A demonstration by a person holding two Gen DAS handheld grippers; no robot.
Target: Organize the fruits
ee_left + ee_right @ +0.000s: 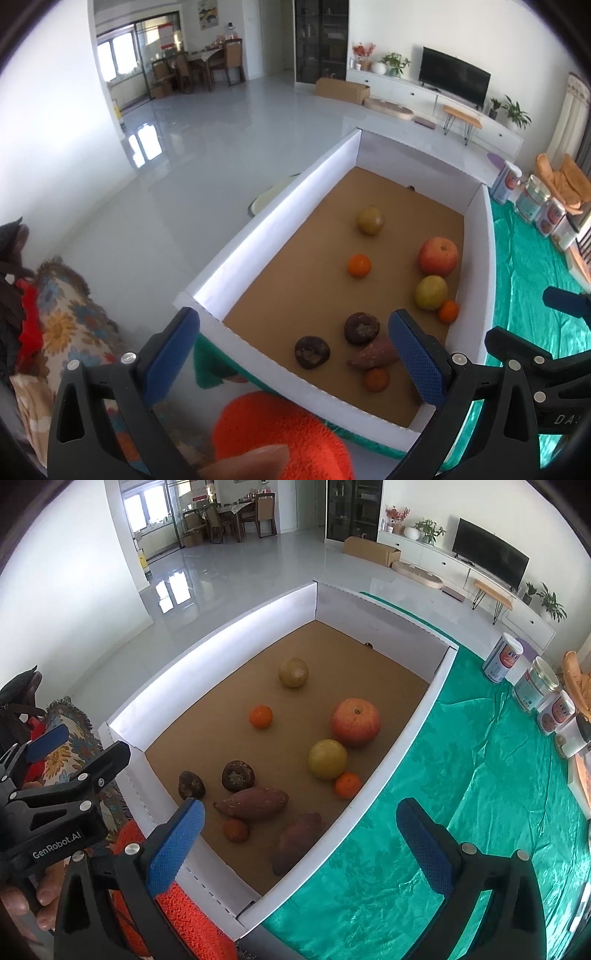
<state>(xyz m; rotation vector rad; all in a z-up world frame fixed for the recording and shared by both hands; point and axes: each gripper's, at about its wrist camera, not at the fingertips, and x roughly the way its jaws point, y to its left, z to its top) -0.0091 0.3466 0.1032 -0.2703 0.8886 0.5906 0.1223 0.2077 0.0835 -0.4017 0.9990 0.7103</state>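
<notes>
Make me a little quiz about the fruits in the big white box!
1. True or false: the big red apple touches the yellow-green round fruit.
2. How many small orange tangerines lie in the white cardboard box? A) one B) three C) five
3. Fill in: both grippers, left and right, are ____.

Key: 1 true; 2 B, namely; 3 open, holding nothing.
</notes>
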